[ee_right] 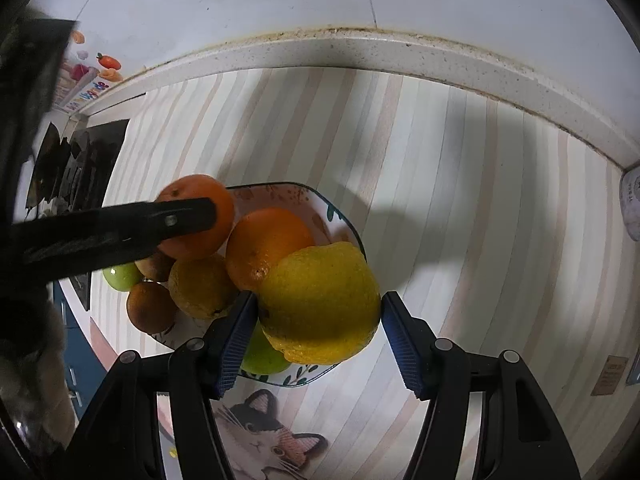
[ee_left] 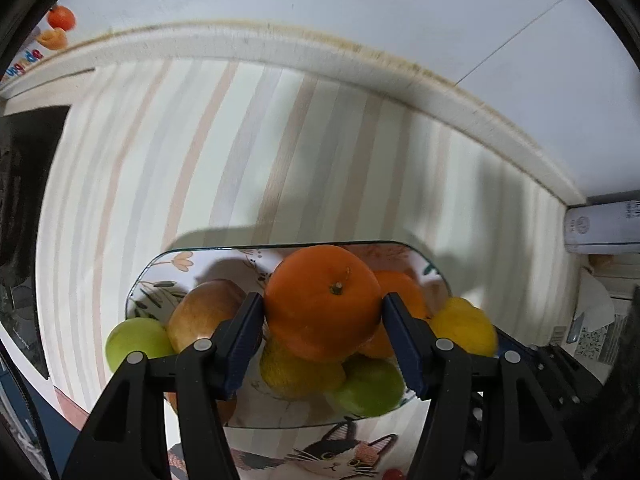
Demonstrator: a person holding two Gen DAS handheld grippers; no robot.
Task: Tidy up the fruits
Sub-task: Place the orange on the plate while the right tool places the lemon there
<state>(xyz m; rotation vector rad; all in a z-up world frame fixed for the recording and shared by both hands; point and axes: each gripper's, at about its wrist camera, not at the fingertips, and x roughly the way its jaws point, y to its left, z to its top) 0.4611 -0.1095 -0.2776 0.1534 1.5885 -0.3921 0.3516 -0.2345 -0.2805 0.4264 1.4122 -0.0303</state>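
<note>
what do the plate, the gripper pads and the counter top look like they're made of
Plate: looks like glazed ceramic or glass, glossy, with a thin dark rim and printed leaves and flowers.
Pads: blue ridged rubber or soft plastic, matte, finely ribbed, on black plastic fingers.
Counter top: striped pastel sheet, probably a vinyl or paper liner, with a cat print; the speckled back ledge looks like stone or composite.

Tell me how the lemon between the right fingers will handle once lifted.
The lemon looks firm, so it probably won't squash. Its rounded, glossy skin may slip between the right gripper fingers. Released on the striped mat, it would likely roll.
</note>
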